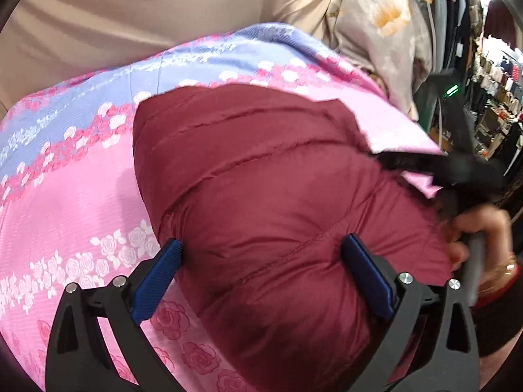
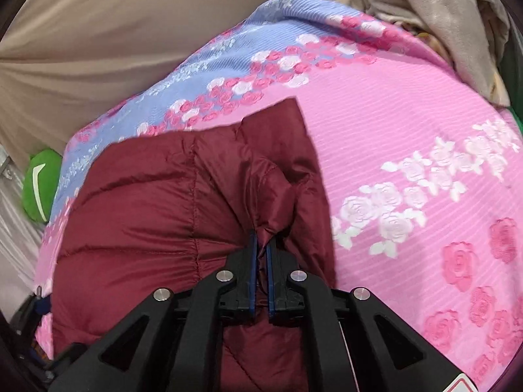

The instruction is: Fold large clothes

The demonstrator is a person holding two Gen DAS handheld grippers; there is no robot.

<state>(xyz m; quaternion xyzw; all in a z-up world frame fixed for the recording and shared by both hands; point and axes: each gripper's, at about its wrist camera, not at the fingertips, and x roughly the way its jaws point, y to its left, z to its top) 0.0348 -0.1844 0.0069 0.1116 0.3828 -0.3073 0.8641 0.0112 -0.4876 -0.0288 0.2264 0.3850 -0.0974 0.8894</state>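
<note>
One maroon jacket [image 1: 261, 176], one floral bedspread [image 1: 65, 196], perhaps two pillows [image 1: 376, 26].

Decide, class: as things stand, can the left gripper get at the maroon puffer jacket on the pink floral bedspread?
Probably yes. The left gripper stands open, straddling a bulge of the maroon puffer jacket, with nothing between them. The right gripper pinches another fold.

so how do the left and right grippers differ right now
The left gripper stands wide open, the maroon puffer jacket bulging between its blue pads; the right gripper is shut, pinching a fold of that jacket. Both have black frames and point down at the jacket on the pink floral sheet.
</note>
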